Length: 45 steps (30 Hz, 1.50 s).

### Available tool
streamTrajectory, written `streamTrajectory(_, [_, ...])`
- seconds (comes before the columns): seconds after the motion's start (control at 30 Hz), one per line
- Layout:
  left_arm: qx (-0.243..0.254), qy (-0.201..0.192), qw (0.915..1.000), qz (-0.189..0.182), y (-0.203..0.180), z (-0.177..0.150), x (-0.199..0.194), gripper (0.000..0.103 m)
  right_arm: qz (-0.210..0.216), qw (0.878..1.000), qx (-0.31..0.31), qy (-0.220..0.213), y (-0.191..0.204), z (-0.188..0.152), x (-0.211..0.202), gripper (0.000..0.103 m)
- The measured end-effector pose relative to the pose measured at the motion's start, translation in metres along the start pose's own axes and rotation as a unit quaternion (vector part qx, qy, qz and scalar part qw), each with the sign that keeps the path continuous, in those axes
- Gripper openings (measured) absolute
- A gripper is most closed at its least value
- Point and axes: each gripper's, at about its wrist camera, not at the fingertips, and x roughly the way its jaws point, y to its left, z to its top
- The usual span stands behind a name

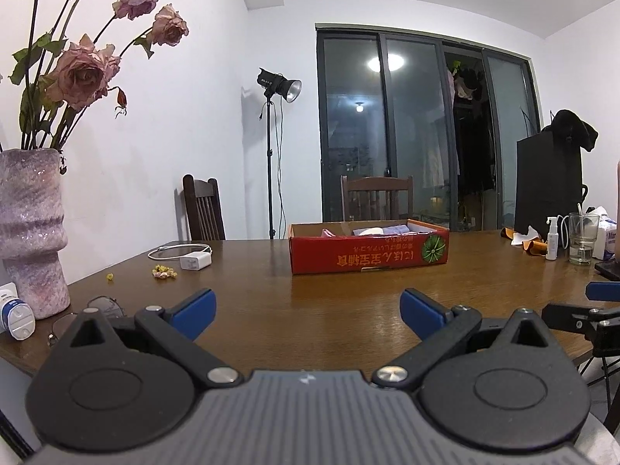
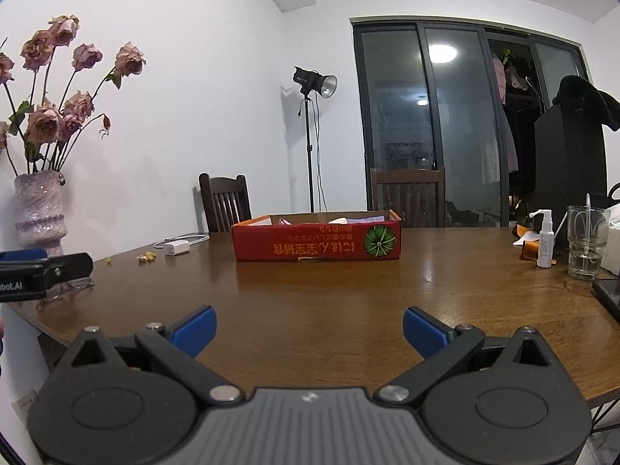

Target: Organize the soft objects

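A shallow red cardboard box (image 1: pixel 368 254) stands on the brown wooden table (image 1: pixel 310 302), far from both grippers. It holds folded soft items in pink, white and lilac (image 1: pixel 381 229). The box also shows in the right wrist view (image 2: pixel 316 242). My left gripper (image 1: pixel 308 312) is open and empty, low over the table's near edge. My right gripper (image 2: pixel 310 329) is open and empty, beside it to the right. Part of the right gripper shows at the right edge of the left wrist view (image 1: pixel 596 310).
A vase of dried roses (image 1: pixel 33 228), glasses (image 1: pixel 97 310) and a tube stand at the left. A white charger with cable (image 1: pixel 193 257) lies mid-left. A spray bottle (image 1: pixel 552 238), a glass (image 1: pixel 581 238) and a tissue pack stand at the right. Chairs stand behind the table.
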Motion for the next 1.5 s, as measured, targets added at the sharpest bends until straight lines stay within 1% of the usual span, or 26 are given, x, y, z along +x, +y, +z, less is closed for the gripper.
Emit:
streamTrajectory(0.67, [0.001,0.0,1.0,-0.001,0.0001,-0.0011,0.0006,0.103,0.002,1.0,0.002,0.0,-0.0014,-0.0004,-0.0013,0.103])
streamTrajectory(1.03, [-0.008,0.003,0.9999,-0.009,0.002,-0.0019,0.0007,0.103,0.005,1.0,0.002,0.0,-0.0016,-0.0006,-0.0011,0.103])
streamTrajectory(1.5, [-0.008,0.002,1.0,-0.006,0.002,-0.0024,0.0011,0.103,0.003,1.0,0.005,-0.001,-0.0019,-0.0006,-0.0012,0.103])
